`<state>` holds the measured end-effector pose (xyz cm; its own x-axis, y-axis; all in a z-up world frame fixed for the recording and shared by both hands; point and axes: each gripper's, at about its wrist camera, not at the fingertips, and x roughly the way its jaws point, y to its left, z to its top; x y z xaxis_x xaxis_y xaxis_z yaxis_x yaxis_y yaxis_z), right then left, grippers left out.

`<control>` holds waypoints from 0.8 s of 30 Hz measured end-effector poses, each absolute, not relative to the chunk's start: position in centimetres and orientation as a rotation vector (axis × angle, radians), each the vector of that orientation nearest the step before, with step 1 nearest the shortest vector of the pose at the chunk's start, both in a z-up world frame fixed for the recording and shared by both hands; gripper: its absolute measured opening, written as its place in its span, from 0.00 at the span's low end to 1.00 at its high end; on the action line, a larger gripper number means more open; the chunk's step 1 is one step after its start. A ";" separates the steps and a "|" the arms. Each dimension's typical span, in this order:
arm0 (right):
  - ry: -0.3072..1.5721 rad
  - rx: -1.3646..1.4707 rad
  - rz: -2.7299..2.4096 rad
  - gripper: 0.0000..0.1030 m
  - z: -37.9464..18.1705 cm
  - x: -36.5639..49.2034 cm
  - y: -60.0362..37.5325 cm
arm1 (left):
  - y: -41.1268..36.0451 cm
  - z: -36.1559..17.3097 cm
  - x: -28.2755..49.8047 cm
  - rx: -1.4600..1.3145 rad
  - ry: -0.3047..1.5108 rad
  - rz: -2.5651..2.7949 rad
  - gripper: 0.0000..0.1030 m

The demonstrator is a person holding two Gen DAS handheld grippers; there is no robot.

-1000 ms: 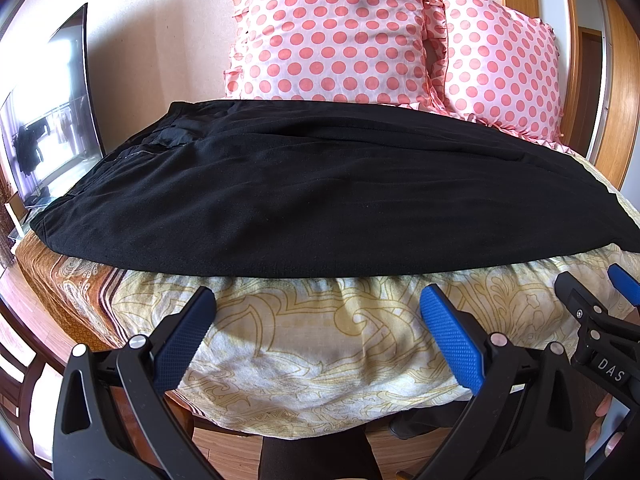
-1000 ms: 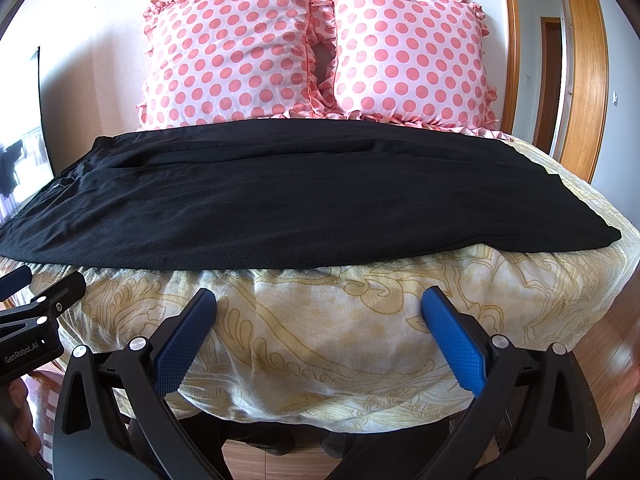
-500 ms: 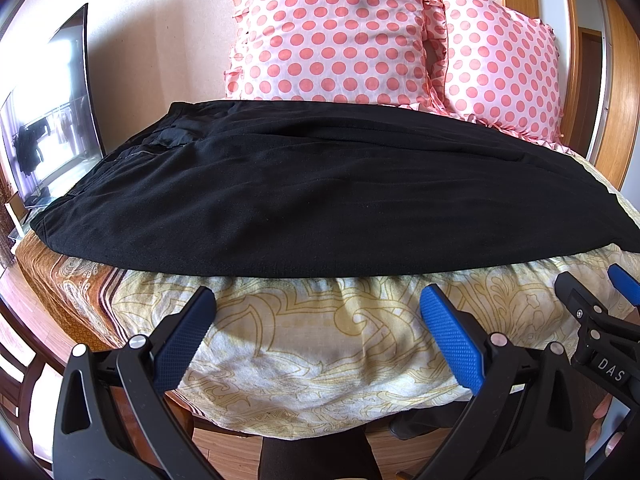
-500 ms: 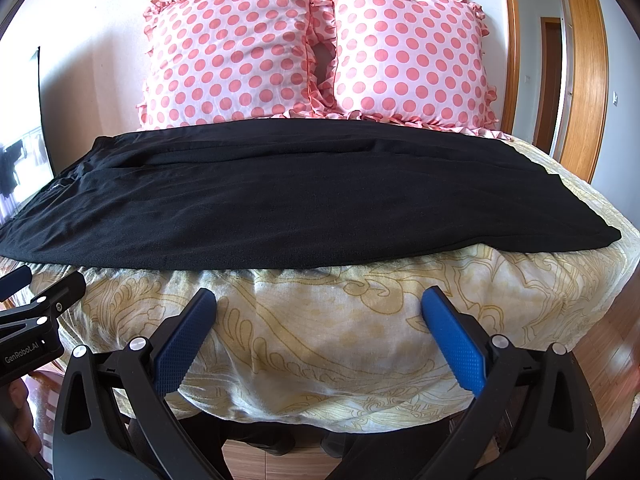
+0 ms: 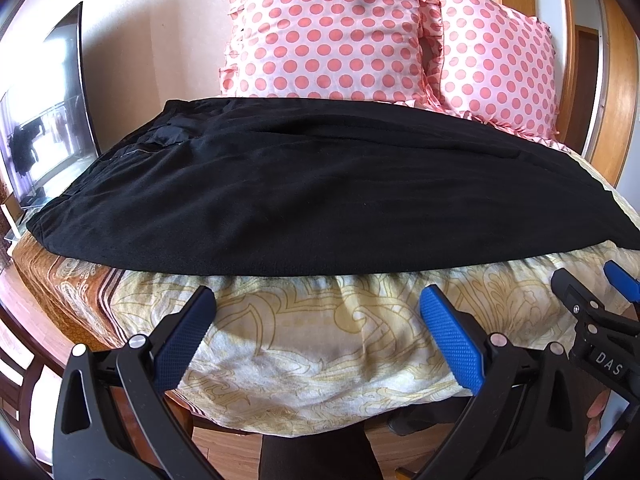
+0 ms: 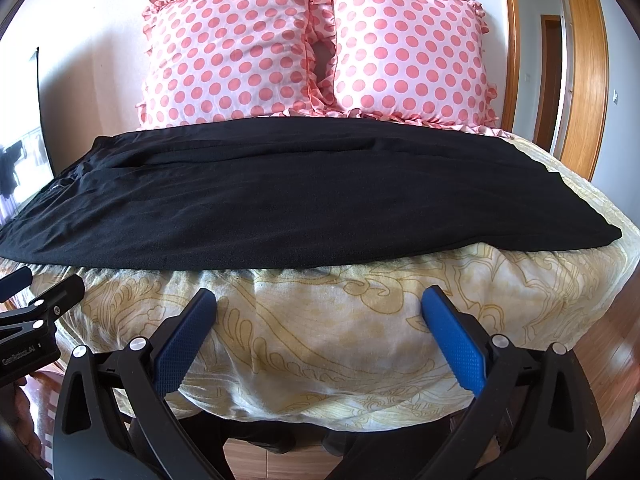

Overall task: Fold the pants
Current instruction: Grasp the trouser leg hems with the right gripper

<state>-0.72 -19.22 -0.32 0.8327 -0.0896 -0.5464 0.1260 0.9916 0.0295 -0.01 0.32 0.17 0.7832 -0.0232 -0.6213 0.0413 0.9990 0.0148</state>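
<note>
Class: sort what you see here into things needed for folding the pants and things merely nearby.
Needed: black pants; left gripper; right gripper; bedspread beneath.

Merely nearby: two polka-dot pillows; screen; wooden door frame.

Both wrist views low at foot of bed [image 5: 304,344], facing headboard end, close to mattress edge. Left wrist camera sits further left, catches right gripper [image 5: 600,320] at its right edge. Right wrist camera sits further right, catches left gripper [image 6: 36,320] at its left edge. Shared ground: black pants [image 5: 320,200] across bed, two polka-dot pillows [image 6: 312,52] behind, yellow patterned cover in front.
</note>
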 end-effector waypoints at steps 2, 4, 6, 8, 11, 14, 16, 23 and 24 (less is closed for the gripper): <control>0.584 0.062 -0.108 0.99 -0.6 -0.8 -19.3 | 0.4 0.2 0.0 0.028 0.662 -0.040 0.98; 0.598 0.057 -0.087 0.99 -0.4 -0.2 -19.6 | 0.4 0.1 -0.4 0.030 0.650 -0.043 0.98; 0.612 0.052 -0.059 0.99 -0.3 0.2 -19.7 | 0.4 0.2 -0.7 0.040 0.654 -0.051 0.98; 0.612 0.054 -0.040 0.99 0.3 0.3 -20.5 | 0.7 0.5 -1.2 0.034 0.641 -0.063 0.98; 0.523 0.063 -0.068 0.99 3.1 -0.8 -23.1 | 0.8 1.8 -2.2 0.068 0.565 -0.041 0.98; 0.423 0.083 -0.141 0.99 6.8 -0.2 -26.4 | 0.7 3.5 -1.9 0.105 0.513 -0.031 0.98; 0.393 0.136 -0.169 0.99 9.2 1.2 -29.0 | 1.2 4.2 -1.1 0.070 0.508 -0.054 0.98; 0.523 0.238 -0.423 0.99 13.5 14.5 -38.5 | 2.8 5.1 2.4 -0.036 0.514 -0.026 0.98; 0.562 0.249 -0.483 0.99 13.3 17.1 -39.8 | 2.8 5.1 2.7 -0.036 0.507 -0.023 0.98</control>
<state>17.09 -39.82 13.34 0.7392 -0.3687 -0.5636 0.5017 0.8598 0.0955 2.72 2.80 5.14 0.8741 -0.0307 -0.4847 0.0128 0.9991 -0.0402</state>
